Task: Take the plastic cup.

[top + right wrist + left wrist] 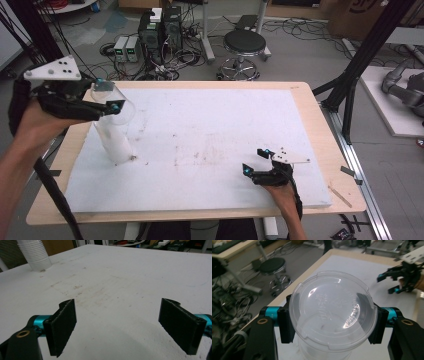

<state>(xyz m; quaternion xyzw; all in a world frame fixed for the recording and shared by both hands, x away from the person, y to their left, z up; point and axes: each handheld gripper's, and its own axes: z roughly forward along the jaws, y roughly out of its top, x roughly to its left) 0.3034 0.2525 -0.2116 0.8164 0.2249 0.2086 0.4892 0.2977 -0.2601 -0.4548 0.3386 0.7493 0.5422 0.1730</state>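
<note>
One clear cup [333,312], one cup stack [115,142], two tongs.

We see raised letters on the bottom of the clear cup [333,312], but we cannot read them.

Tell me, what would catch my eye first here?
Probably the clear plastic cup gripped between the jaws of the left tool, held above a stack of white cups standing at the left of the white table top. Next, the right tool resting low near the table's front right, its jaws wide apart with nothing between them.
</note>
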